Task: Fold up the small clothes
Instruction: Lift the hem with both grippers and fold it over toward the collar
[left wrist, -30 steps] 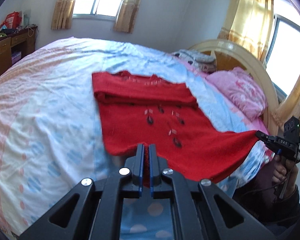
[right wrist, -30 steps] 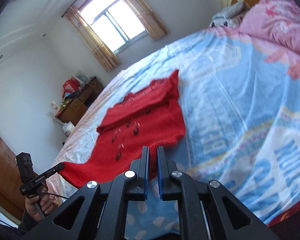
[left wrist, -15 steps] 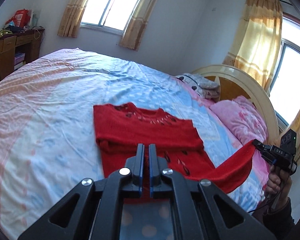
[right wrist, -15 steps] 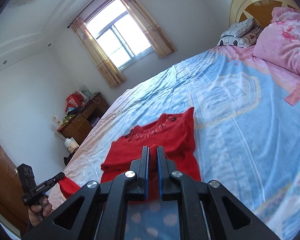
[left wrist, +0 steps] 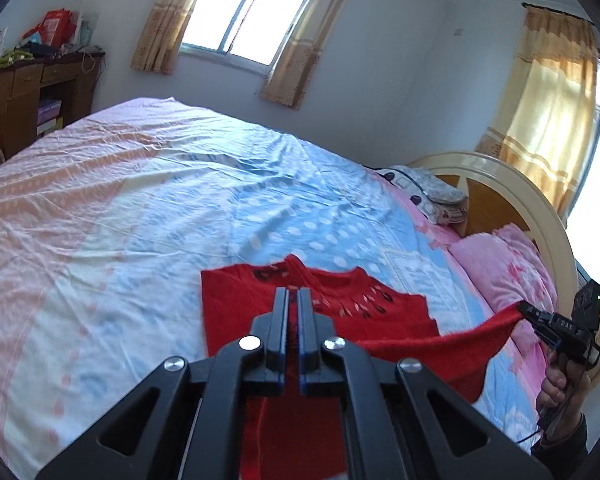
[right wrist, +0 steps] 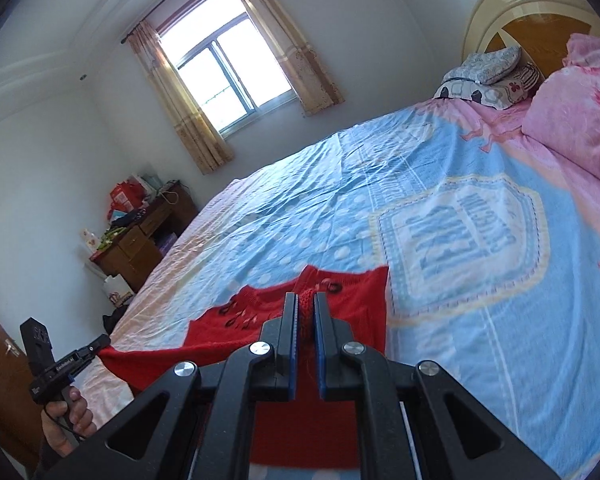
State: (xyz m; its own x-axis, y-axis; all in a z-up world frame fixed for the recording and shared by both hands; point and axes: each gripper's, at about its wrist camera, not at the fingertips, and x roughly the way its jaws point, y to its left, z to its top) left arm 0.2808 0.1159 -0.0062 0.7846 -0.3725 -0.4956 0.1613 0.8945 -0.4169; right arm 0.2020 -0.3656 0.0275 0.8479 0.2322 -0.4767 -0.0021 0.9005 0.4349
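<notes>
Left wrist view looks over the bed (left wrist: 112, 200), which fills most of the room, with the red sweater (left wrist: 236, 304) spread on its near edge, its neckline toward the far window. Largest risk is the sweater itself: its near hem is lifted off the bed and stretched between both grippers, so if one hand travels faster than the other, the fold would likely land skewed across the part lying flat on the bed. Uneven height could also drag that flat part along the sheet and bunch it.

Next down, the left gripper (left wrist: 293, 300) has its jaws closed on one hem corner; the right gripper (right wrist: 305, 304) has its jaws clamped on a bunched ridge of knit at the other. Each grip is thin, on loose knit, so a sharp tug could probably pull a corner free and drop the fold short of the neckline.
</notes>
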